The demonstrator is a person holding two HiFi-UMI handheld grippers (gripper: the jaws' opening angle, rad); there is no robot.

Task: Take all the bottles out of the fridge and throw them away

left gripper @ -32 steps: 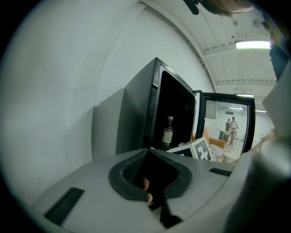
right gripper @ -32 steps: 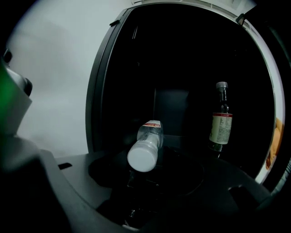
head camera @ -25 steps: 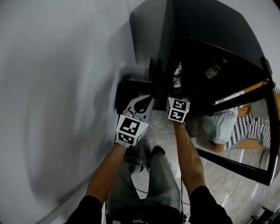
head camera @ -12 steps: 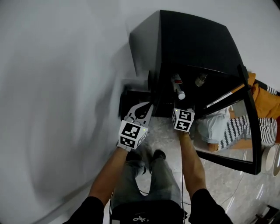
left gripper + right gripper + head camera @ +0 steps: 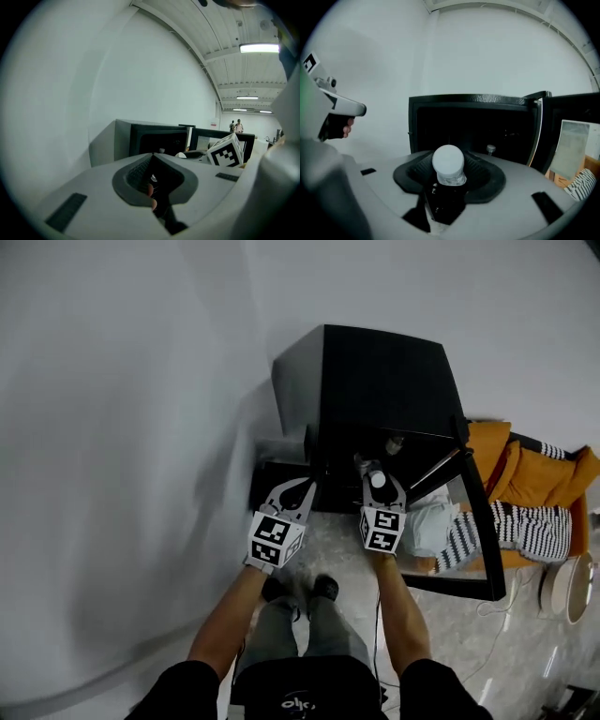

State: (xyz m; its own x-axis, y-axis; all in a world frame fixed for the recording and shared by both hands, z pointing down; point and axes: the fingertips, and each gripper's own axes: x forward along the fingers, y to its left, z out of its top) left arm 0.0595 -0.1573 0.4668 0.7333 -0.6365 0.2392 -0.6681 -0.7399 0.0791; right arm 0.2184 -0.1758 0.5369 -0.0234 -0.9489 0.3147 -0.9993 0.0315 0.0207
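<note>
Glossy black fridge (image 5: pixel 375 371), matt white plastic cap (image 5: pixel 448 161) on dark bottle (image 5: pixel 443 194), polished stone-look floor (image 5: pixel 459 634).

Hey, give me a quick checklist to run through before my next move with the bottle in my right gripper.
1. Grip: right gripper shut on bottle, ok.
2. Clearance: bottle outside fridge, ok.
3. Spare hand: left gripper shut and empty, ok.
4. Access: door open, ok.
5. Fridge emptied: second bottle inside, not ok.
6. Drop spot in sight: cannot tell.
</note>
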